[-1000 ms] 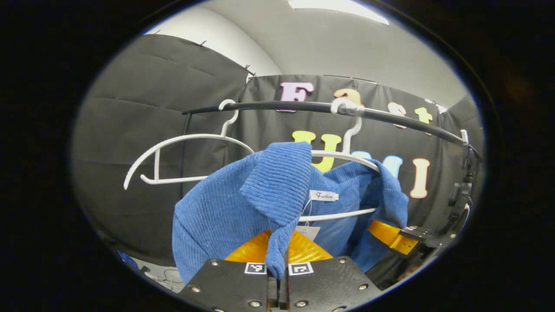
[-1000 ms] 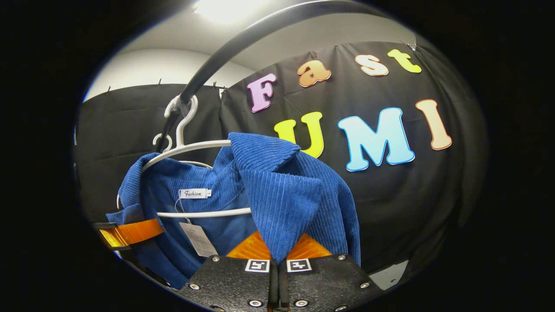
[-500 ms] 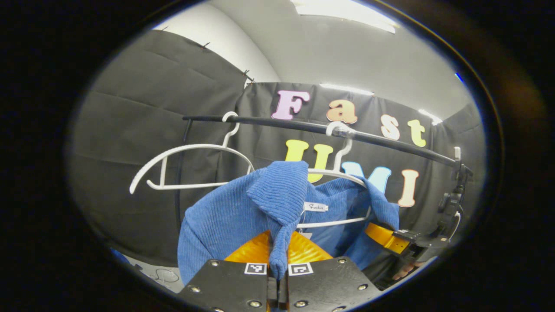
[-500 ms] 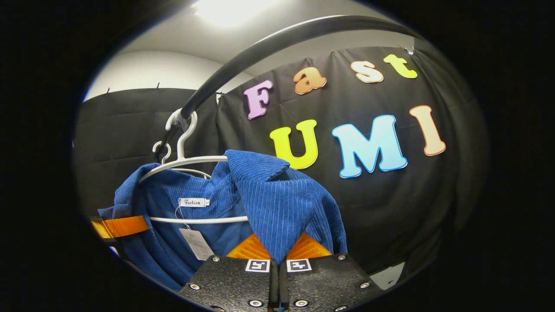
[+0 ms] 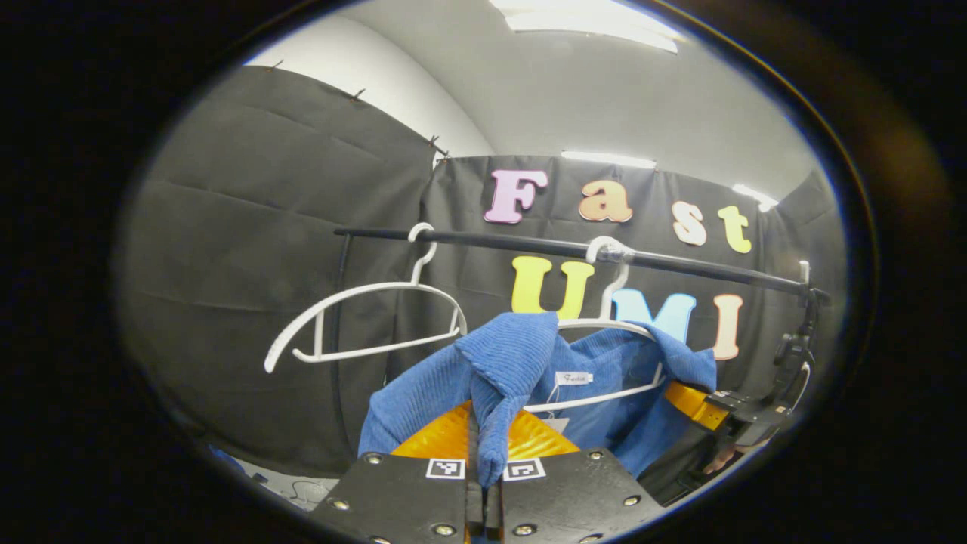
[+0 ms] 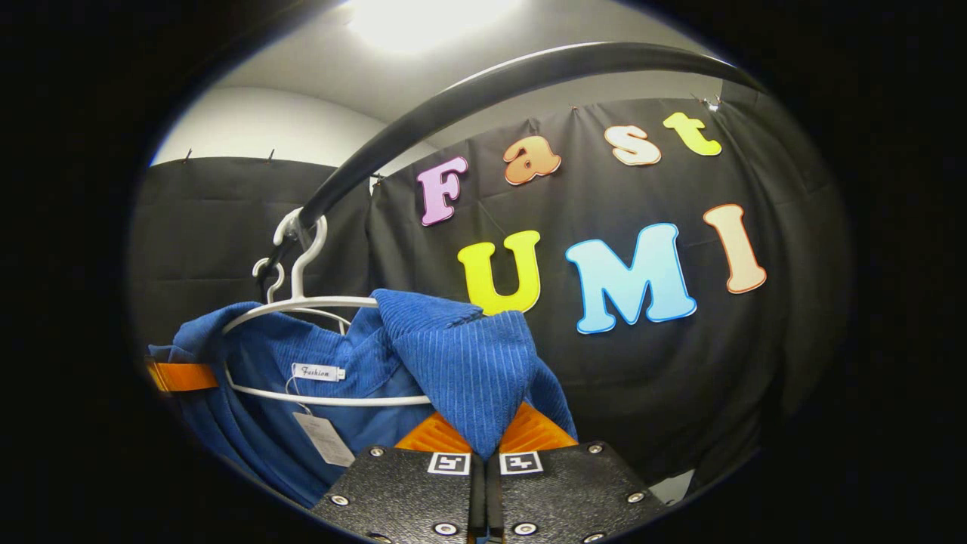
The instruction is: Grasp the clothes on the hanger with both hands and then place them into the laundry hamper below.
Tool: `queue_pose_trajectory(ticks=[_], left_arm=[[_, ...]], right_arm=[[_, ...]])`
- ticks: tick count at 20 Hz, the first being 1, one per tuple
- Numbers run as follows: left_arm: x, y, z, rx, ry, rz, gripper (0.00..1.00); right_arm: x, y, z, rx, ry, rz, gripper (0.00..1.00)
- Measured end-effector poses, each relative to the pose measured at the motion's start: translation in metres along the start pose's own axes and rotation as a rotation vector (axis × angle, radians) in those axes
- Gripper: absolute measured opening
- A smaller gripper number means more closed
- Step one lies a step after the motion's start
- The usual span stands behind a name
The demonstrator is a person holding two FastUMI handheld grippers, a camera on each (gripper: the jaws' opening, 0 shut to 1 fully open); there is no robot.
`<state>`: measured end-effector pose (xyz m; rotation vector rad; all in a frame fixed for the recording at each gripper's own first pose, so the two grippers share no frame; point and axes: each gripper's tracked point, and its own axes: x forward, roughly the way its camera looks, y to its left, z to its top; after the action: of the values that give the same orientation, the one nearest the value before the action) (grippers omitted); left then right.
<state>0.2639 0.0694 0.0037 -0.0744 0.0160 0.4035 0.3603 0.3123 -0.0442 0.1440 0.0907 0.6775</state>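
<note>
Two grippers, left gripper (image 5: 483, 472) and right gripper (image 6: 477, 453), each pinch a collar fold of the ribbed blue corduroy garment (image 6: 453, 363). It drapes a thin white hanger (image 6: 302, 306) hooked on a black rail (image 6: 468, 87).

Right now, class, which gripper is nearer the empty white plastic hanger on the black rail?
Left. The left gripper grips the blue corduroy jacket beside the empty hanger; the right gripper grips its far side.

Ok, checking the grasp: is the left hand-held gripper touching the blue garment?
Touching. The left gripper view shows the left hand-held gripper pinching a fold of the blue garment.
</note>
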Motion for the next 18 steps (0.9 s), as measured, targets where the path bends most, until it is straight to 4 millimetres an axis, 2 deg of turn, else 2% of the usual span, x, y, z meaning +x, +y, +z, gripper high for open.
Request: queue_pose_trajectory(ticks=[6, 11, 13, 18], left_arm=[[0.0, 0.036, 0.024, 0.062, -0.043, 0.073, 0.03], [-0.002, 0.065, 0.037, 0.08, -0.062, 0.115, 0.03], [0.009, 0.075, 0.038, 0.086, -0.063, 0.124, 0.03], [0.021, 0.09, 0.036, 0.045, -0.06, 0.117, 0.03]], right_arm=[[0.009, -0.021, 0.012, -0.026, -0.066, -0.071, 0.0], [0.016, -0.026, 0.021, -0.053, -0.119, -0.118, 0.0], [0.021, -0.029, 0.025, -0.045, -0.141, -0.133, 0.0], [0.026, -0.034, 0.03, -0.056, -0.158, -0.165, 0.0]])
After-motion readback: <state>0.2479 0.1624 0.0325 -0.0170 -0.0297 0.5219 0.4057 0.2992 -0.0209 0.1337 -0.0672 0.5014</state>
